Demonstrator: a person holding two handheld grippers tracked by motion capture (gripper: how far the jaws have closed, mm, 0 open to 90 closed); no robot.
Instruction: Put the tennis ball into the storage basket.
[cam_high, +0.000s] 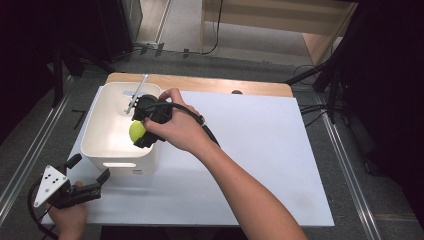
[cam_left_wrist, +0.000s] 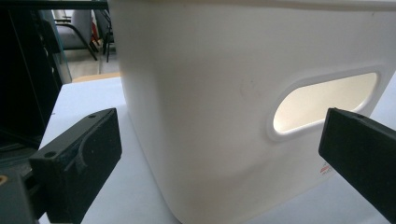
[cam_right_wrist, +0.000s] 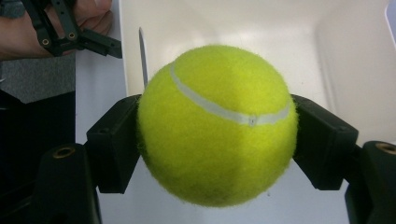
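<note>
So the right claw (cam_high: 141, 131) is clamped on a yellow tennis ball (cam_high: 136, 131), holding it over the open top of a white bin (cam_high: 100, 145) that sits at the left end of the white surface (cam_high: 260, 160). From the high view you mostly see the right hand (cam_high: 172, 125) wrapped over the claw, and the ball just peeks out. The right gripper view is way better for that: the ball (cam_right_wrist: 217, 123) sits squeezed between both black jaws, white seam facing up, with the bin's inside walls (cam_right_wrist: 355, 70) behind it.

The high view also catches a metal tool (cam_high: 137, 93) leaning on the bin's far rim; I can't tell what it is.

The left claw (cam_high: 87, 172) hangs wide open, gripping nothing, near the bin's front left corner. The left gripper view puts it right up at the bin's outer wall (cam_left_wrist: 201, 93), with the oval handle cutout (cam_left_wrist: 322, 102) showing, which from above is only a faint slot.
</note>
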